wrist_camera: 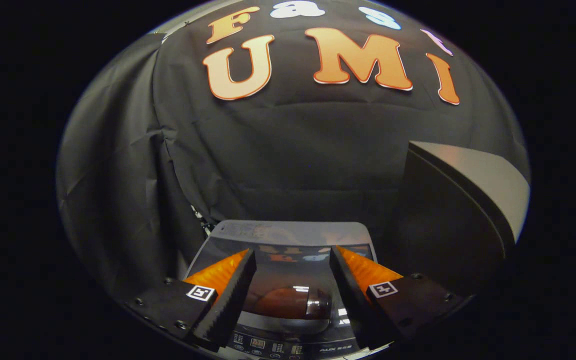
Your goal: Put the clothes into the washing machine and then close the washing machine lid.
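The washing machine (288, 240) sat below and just ahead of my tongs, a top-loader seen from the control-panel side, and I take everything from it. Its lid (290, 280) lay flat and shut over the tub, glossy enough to throw back the booth's lights, with a rounded dark window in its middle. To the right of the machine stood a tall grey box (463, 200), well apart from the lid, its nature unclear to me. The control panel (273, 345) ran along the machine's near edge, directly under my fingers. My gripper (292, 295) hung over the lid with its fingers (228, 295) spread wide and nothing between them but the lid's window below; I could not tell whether they touched the surface. Any clothes were hidden from me, so I judged them already inside, or else still elsewhere. The lid's long axis ran straight away from me, hinge side farthest, so any lift would have had to start at its near edge.
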`<state>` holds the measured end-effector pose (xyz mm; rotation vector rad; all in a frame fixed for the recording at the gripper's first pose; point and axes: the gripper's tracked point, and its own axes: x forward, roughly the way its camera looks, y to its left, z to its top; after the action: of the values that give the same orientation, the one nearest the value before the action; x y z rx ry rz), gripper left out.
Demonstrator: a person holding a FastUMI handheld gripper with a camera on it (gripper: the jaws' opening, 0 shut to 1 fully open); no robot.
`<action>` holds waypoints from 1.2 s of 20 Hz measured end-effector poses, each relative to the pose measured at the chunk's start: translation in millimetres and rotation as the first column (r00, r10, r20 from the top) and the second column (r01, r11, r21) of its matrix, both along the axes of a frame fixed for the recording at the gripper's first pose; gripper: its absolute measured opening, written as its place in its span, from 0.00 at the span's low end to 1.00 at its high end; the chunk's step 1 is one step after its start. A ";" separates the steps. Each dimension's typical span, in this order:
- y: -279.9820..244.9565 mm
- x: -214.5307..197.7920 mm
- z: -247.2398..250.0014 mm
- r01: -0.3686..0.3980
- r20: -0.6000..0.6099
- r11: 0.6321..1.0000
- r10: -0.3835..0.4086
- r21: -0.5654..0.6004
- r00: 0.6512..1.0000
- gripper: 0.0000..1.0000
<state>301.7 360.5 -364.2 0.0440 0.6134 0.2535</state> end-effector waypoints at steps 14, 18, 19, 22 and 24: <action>-26.6 -37.8 203.9 0.012 0.333 0.993 -0.052 0.120 0.941 0.96; -41.2 -81.8 250.7 0.032 0.377 0.988 -0.088 0.151 0.922 0.96; -46.6 -92.5 262.5 0.042 0.391 0.987 -0.099 0.153 0.915 0.96; -65.1 -131.9 280.0 0.093 0.432 0.986 -0.144 0.138 0.890 0.96; -75.4 -157.9 292.7 0.114 0.449 0.983 -0.167 0.142 0.878 0.96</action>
<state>143.9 285.1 -71.5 0.1324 0.1191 0.1477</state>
